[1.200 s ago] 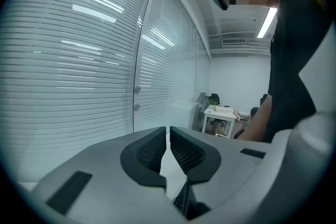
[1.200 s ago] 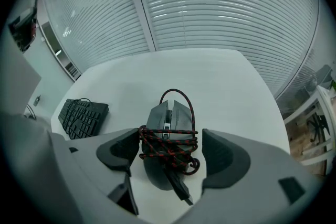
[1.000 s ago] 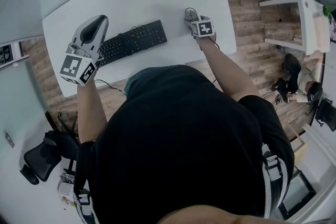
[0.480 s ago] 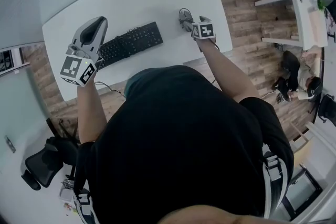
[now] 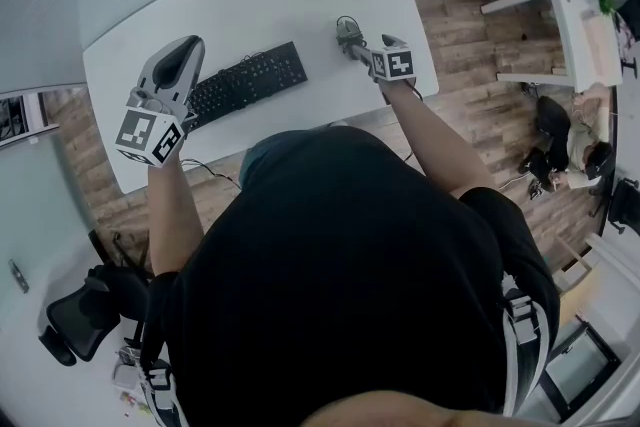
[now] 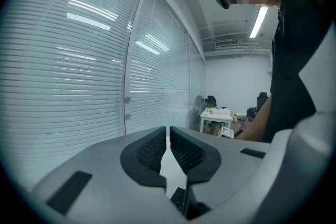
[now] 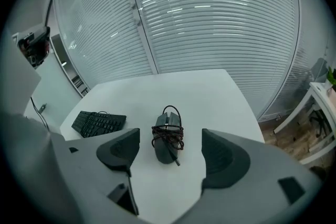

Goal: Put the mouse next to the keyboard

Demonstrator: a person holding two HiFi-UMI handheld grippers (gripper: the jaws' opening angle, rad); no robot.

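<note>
A dark grey mouse (image 7: 167, 143) with its cord wound around it lies on the white table (image 7: 184, 97), just ahead of and between the jaws of my right gripper (image 7: 170, 152), which stands open. In the head view the mouse (image 5: 348, 34) shows at the table's right part, in front of the right gripper (image 5: 362, 48). The black keyboard (image 5: 245, 82) lies at the table's middle-left, also seen left of the mouse (image 7: 98, 123). My left gripper (image 5: 177, 60) is held above the keyboard's left end, tilted up, jaws shut with nothing between them (image 6: 168, 147).
The table's right edge (image 5: 420, 35) drops to a wood floor with a small white side table (image 5: 585, 30). A black office chair (image 5: 80, 300) stands at lower left. Window blinds (image 7: 220, 13) run behind the table.
The right gripper has edged forward and slightly left toward the mouse. The left gripper has stayed where it was.
</note>
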